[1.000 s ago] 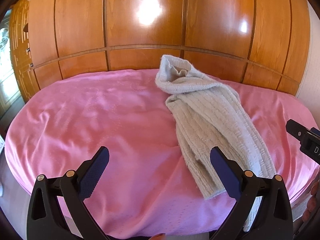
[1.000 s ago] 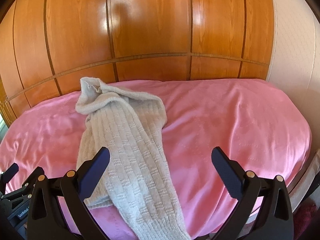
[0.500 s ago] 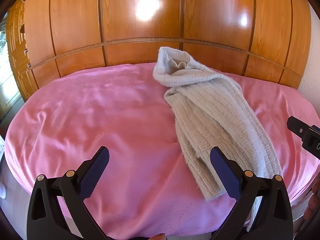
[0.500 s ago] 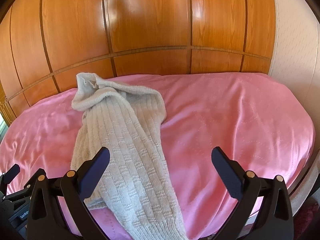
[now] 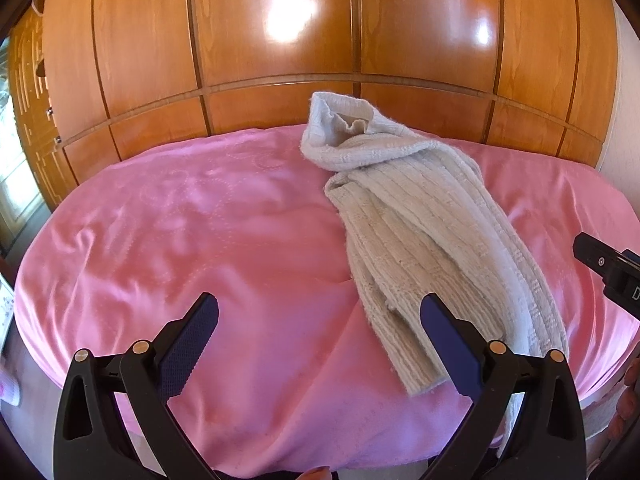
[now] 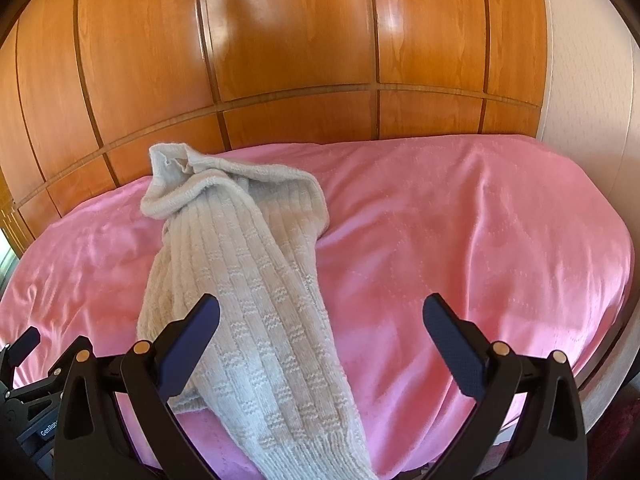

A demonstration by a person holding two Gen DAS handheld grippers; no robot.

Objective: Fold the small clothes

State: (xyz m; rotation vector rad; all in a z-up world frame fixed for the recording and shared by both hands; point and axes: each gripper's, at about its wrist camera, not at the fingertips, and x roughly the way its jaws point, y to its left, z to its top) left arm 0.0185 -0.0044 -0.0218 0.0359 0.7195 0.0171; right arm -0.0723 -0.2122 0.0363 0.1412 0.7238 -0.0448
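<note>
The left gripper (image 5: 319,328) has its dark blue padded fingers (image 5: 192,336) spread wide, holding nothing, low in the frame above the pink satin bed cover (image 5: 200,248). The right gripper (image 6: 320,330) is likewise spread and empty. Its left finger (image 6: 192,340) overlaps the cream ribbed knitted garment (image 6: 240,272), which lies bunched lengthwise from lower centre to upper left. Glossy wooden wardrobe panels (image 6: 300,40) fill the top.

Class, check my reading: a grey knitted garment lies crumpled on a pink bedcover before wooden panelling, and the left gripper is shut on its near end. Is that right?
One slip: the left gripper is open and holds nothing, as the left wrist view shows. The rest stands: the grey knitted garment lies crumpled on the pink bedcover before the wooden panelling.
</note>
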